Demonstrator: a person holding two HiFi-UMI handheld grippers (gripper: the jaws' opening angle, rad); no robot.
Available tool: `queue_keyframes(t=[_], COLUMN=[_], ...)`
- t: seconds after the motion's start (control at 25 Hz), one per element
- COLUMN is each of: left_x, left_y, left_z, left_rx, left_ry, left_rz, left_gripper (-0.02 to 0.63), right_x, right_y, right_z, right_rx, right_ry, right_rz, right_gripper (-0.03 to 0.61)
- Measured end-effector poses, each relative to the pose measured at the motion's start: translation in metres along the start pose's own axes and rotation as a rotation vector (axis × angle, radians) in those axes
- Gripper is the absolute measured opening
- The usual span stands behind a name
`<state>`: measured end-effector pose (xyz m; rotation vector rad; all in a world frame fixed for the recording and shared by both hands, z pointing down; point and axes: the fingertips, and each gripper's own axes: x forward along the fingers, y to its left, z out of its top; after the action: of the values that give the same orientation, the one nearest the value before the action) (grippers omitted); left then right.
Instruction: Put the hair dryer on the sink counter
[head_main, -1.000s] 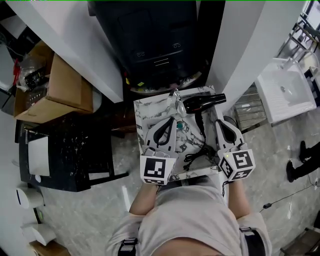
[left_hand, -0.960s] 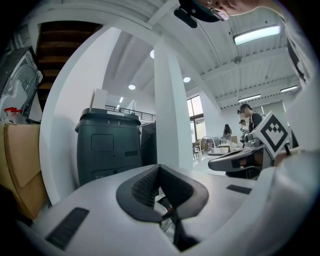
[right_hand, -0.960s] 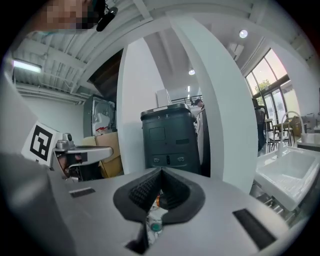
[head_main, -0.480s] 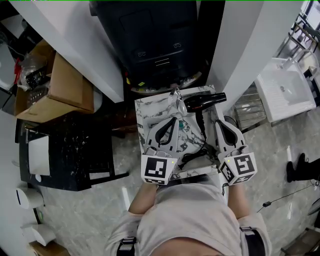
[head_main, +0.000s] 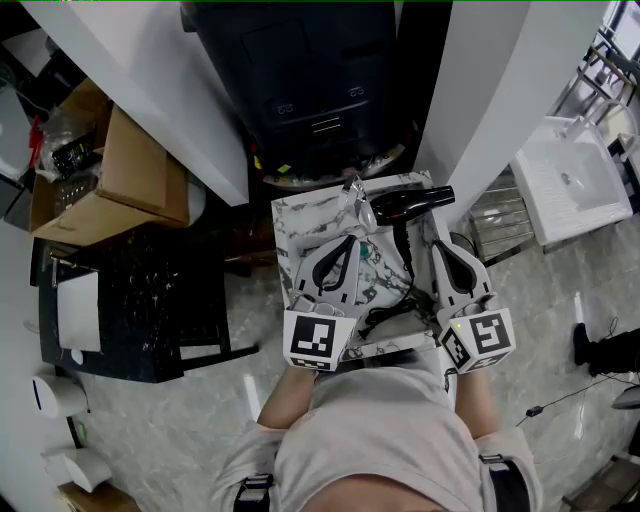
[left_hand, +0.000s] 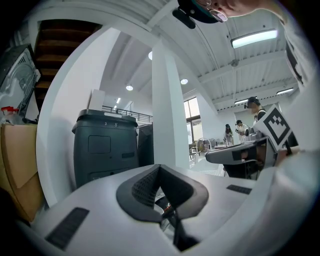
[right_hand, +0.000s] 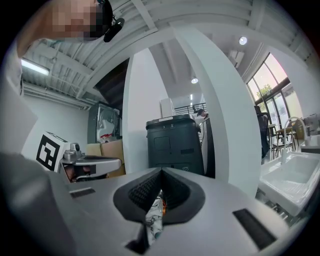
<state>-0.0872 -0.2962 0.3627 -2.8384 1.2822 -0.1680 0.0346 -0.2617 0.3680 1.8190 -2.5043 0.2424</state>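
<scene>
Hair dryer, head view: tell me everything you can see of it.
The hair dryer is black, plastic by its look, and lies on its side at the far end of the marble-patterned counter. Its barrel points right and its handle runs back toward the person. Its black cord lies bunched nearer the person. A chrome faucet stands by its rear end; contact unclear. Nothing grips it.
</scene>
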Motion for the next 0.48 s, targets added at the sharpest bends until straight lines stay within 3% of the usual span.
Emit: queue_keyframes(t=[0.48], left_x=[-0.0022], left_y=[0.0042], left_z=[-0.0012], left_rx=[-0.006], left_ry=[0.0], left_rz=[0.0], left_gripper=[0.014], right_x=[0.0012], right_y=[0.0035], right_z=[0.0017], right_rx=[0.001], right_ry=[-0.013], right_rz=[-0.011], right_gripper=[0.009])
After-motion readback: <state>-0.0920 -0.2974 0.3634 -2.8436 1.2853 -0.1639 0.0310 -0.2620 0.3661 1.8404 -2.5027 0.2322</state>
